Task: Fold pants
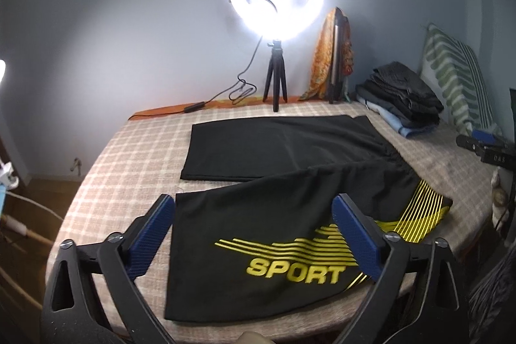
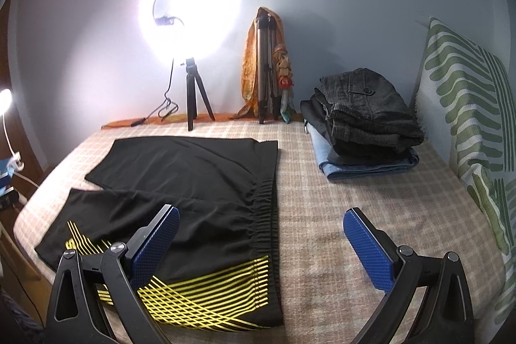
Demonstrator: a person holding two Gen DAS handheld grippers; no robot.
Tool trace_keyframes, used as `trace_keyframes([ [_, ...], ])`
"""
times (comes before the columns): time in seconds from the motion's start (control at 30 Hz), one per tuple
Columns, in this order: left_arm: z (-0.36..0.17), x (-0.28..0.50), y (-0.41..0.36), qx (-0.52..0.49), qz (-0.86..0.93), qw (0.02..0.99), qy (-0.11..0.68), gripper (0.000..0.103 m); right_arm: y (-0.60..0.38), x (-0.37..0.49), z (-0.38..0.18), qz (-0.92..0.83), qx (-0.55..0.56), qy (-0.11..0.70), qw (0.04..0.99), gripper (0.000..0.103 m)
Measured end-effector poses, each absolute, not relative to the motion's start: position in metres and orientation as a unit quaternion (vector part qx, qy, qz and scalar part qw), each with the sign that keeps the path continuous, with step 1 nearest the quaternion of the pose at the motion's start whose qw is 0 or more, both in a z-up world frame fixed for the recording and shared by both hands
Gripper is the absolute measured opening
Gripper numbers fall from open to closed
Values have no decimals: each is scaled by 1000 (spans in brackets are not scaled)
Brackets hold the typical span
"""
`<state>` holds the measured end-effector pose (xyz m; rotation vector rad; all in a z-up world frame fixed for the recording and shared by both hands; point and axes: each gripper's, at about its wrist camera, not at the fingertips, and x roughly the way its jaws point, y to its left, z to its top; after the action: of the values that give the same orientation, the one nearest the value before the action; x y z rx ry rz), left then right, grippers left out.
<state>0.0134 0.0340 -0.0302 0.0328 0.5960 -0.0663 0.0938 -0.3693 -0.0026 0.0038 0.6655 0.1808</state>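
Black pants point(image 1: 258, 160) with yellow stripes and the word SPORT lie spread flat on the checked bed cover, legs apart; they also show in the right wrist view point(image 2: 193, 182). My left gripper point(image 1: 254, 208) is open and empty, hovering above the near leg by its hem. My right gripper point(image 2: 261, 221) is open and empty, hovering above the elastic waistband point(image 2: 264, 221) at the pants' right end. The left gripper's blue pads point(image 1: 151, 234) touch nothing.
A lit ring light on a small tripod point(image 1: 275, 83) stands at the bed's far edge with its cable. A folded tripod draped in an orange scarf point(image 2: 264, 70) leans on the wall. A stack of folded clothes point(image 2: 364, 121) and a green-striped pillow point(image 2: 467, 105) lie at right.
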Motion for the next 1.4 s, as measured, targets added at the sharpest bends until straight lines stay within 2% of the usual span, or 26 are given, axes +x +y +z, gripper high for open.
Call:
trace_keyframes([
  [0.1,-40,14,42,35,-40,950,306,79,-368,91,-12,103,-11,325,940,103],
  [0.13,-43,14,45,36,-44,949,310,78,-368,90,-15,112,-13,324,939,103],
  [0.43,-68,13,70,60,-49,935,347,77,-350,74,-43,201,-79,323,921,101],
  [0.5,-73,13,77,57,-48,931,357,77,-344,70,-50,222,-102,334,911,99],
  [0.67,-83,6,78,80,-84,921,372,76,-331,61,-71,276,-144,367,877,86],
  [0.8,-96,2,74,97,-116,905,397,66,-323,52,-85,302,-181,378,856,82],
  [0.93,-111,0,68,108,-147,889,420,59,-313,42,-96,313,-228,381,839,73],
  [1.2,-128,-2,59,116,-186,866,449,58,-306,38,-112,301,-298,376,824,70],
  [1.27,-130,-2,57,118,-191,865,448,58,-304,39,-115,295,-315,374,821,54],
  [1.37,-133,-2,54,127,-196,864,446,59,-302,42,-116,295,-321,375,818,36],
  [1.4,-135,-3,52,134,-195,863,447,59,-302,42,-115,293,-323,373,819,34],
])
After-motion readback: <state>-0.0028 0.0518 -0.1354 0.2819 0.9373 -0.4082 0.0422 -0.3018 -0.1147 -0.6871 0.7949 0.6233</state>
